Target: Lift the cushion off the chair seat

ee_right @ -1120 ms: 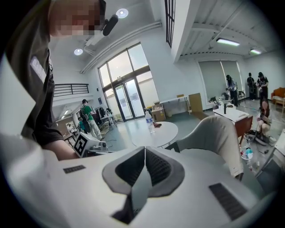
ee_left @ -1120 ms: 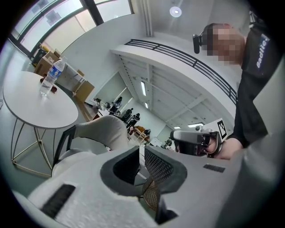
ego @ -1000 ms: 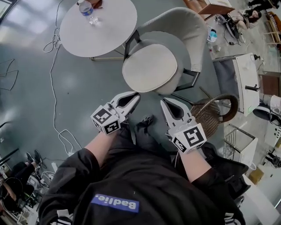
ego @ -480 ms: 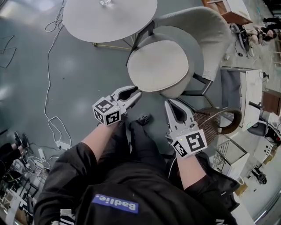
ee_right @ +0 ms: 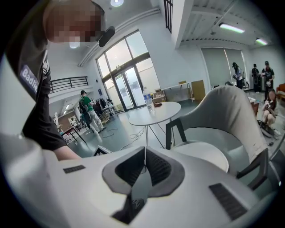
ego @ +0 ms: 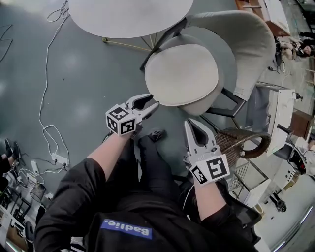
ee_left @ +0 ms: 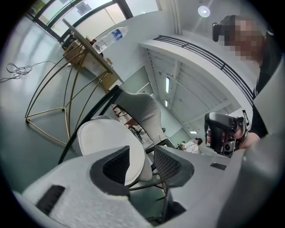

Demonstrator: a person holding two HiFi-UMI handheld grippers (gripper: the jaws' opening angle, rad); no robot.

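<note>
A round off-white cushion [ego: 182,74] lies on the seat of a grey shell chair [ego: 243,42]. My left gripper [ego: 153,104] hovers just short of the cushion's near-left edge. Its jaws have just been opening and stand apart with nothing between them. In the left gripper view the cushion [ee_left: 104,136] shows beyond the left gripper [ee_left: 142,153]. My right gripper [ego: 189,122] hangs in front of the chair's near edge, shut and empty. The right gripper [ee_right: 144,153] points at the cushion [ee_right: 202,152] and the chair's backrest [ee_right: 225,111].
A round white table [ego: 130,15] stands just behind the chair on thin gold legs, with a water bottle [ee_right: 148,100] on it. A wicker basket [ego: 241,140] and a white cabinet [ego: 280,106] stand to the right. A cable [ego: 44,98] trails over the floor at left.
The left jaws have gone from shut to apart. Both grippers have sunk, and the chair and cushion now show larger and nearer in the head view. The right gripper stays shut.
</note>
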